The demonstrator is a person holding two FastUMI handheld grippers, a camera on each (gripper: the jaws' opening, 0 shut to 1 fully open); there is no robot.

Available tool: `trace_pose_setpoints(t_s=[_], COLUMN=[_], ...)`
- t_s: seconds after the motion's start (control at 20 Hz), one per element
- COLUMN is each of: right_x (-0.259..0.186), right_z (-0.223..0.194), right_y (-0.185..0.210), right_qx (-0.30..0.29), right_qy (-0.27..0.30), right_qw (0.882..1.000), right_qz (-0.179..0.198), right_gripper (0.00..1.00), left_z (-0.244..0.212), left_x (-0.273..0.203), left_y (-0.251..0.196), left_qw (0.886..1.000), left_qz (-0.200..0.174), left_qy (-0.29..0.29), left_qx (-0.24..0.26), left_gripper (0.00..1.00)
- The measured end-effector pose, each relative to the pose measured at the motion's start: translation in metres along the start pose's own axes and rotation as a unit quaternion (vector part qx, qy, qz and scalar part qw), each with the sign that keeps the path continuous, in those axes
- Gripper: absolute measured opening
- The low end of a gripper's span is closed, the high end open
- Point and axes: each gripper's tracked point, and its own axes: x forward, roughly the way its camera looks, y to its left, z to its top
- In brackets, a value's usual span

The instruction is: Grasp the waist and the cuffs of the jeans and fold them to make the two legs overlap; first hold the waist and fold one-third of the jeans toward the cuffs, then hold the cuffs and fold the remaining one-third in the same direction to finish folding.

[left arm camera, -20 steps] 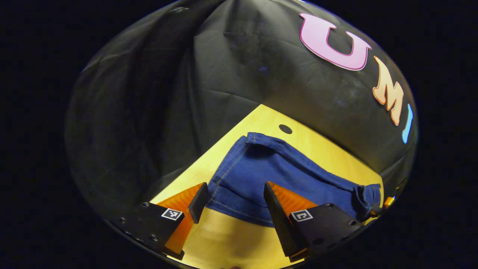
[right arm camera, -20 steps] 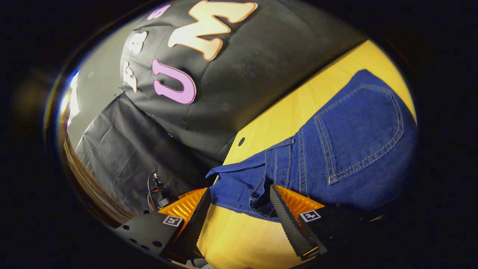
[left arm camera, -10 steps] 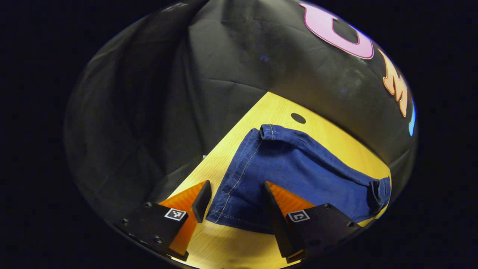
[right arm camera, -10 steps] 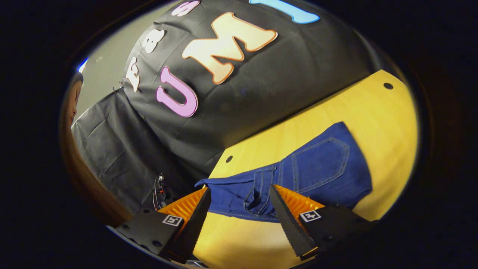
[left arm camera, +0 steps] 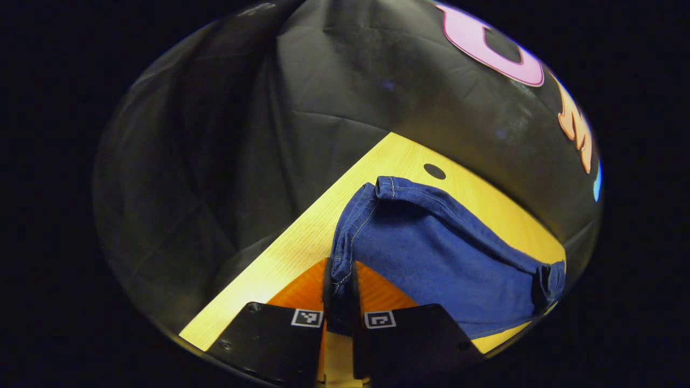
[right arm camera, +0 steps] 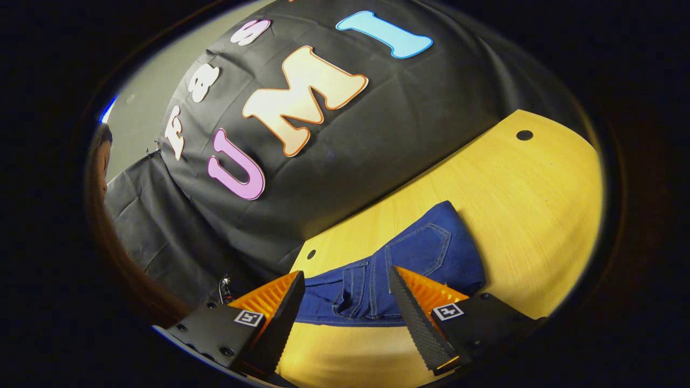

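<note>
Now the left claw [left arm camera: 340, 293], spread half a second ago, has clamped on the cuff edge of the jeans [left arm camera: 431, 253] lying on the worktop [right arm camera: 512, 215], while the right claw [right arm camera: 345, 302] still stands apart over the waist, so the leg-overlapping fold awaits its grip.

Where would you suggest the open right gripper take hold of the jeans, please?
Probably the near hem of the jeans, where the waistband lies bunched between the right gripper's open fingers. Come in low over the table from this near side; that raised edge gives them something to pinch.
</note>
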Motion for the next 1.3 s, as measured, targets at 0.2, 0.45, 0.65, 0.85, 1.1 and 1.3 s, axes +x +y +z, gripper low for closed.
trace_pose_setpoints(t_s=[0.2, 0.45, 0.65, 0.85, 1.1, 1.3], right_x=[-0.008, -0.024, -0.048, -0.082, -0.127, -0.154], right_z=[0.007, 0.032, 0.062, 0.092, 0.128, 0.150], right_y=[-0.001, -0.003, -0.015, -0.042, -0.090, -0.127], right_qx=[0.004, 0.008, 0.020, 0.033, 0.038, 0.040], right_qy=[-0.005, -0.026, -0.051, -0.075, -0.093, -0.100], right_qw=[1.000, 0.999, 0.998, 0.996, 0.994, 0.993], right_qz=[-0.006, -0.016, -0.022, -0.028, -0.035, -0.043], right_gripper=[1.00, 0.98, 0.98, 0.98, 0.98, 0.97], left_z=[0.002, 0.022, 0.046, 0.060, 0.064, 0.052], left_x=[-0.004, -0.022, -0.067, -0.103, -0.145, -0.179], left_y=[-0.002, -0.024, -0.079, -0.154, -0.262, -0.359], left_qw=[0.999, 0.998, 0.996, 0.991, 0.981, 0.967], left_qz=[-0.027, -0.040, -0.085, -0.119, -0.161, -0.210], left_qy=[-0.005, -0.018, -0.031, -0.056, -0.087, -0.107], left_qx=[-0.042, -0.039, -0.017, 0.023, 0.068, 0.099], left_gripper=[0.00, 0.00, 0.00, 0.00, 0.00, 0.00])
